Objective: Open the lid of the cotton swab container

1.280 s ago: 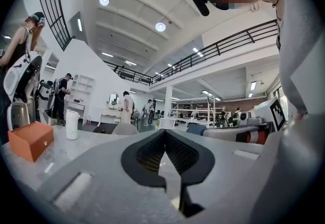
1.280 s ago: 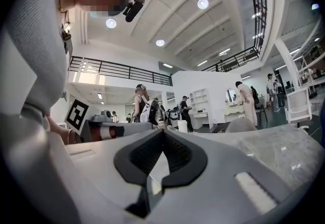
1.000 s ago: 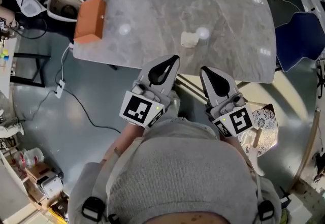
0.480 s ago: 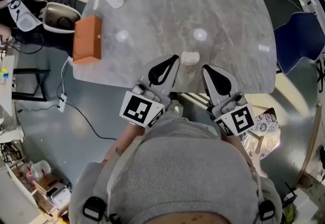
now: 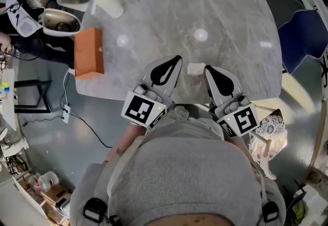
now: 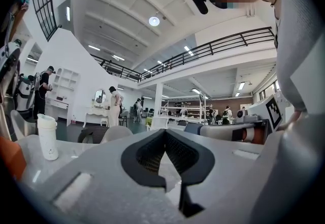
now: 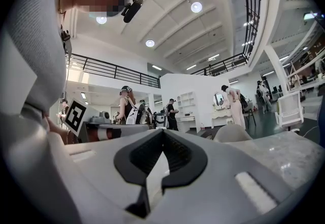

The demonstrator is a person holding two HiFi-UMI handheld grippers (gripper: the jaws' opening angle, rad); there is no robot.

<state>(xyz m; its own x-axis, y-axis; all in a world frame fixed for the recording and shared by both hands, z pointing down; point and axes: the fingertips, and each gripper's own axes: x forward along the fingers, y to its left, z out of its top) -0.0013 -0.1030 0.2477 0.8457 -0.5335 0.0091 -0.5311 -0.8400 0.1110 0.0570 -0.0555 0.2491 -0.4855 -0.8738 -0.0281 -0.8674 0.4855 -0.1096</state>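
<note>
**Nothing done yet: both grippers empty, container untouched**

In the head view, the cotton swab container (image 5: 195, 69) sits near the near edge of the counter (image 5: 230, 20), a small pale tub between my two tools. The left gripper (image 5: 174, 63) is just beside it on its left and the right gripper (image 5: 210, 72) just beside it on its right. Neither seems to touch it. In both gripper views the fingers are pressed together with nothing between them. The container is too small for me to read its lid, but I judge it not yet opened. The whole job is left: steady the body, catch the lid, lift it. An orange box (image 5: 88, 55) and a white bottle (image 5: 108, 2) stand well apart at the far left.
</note>
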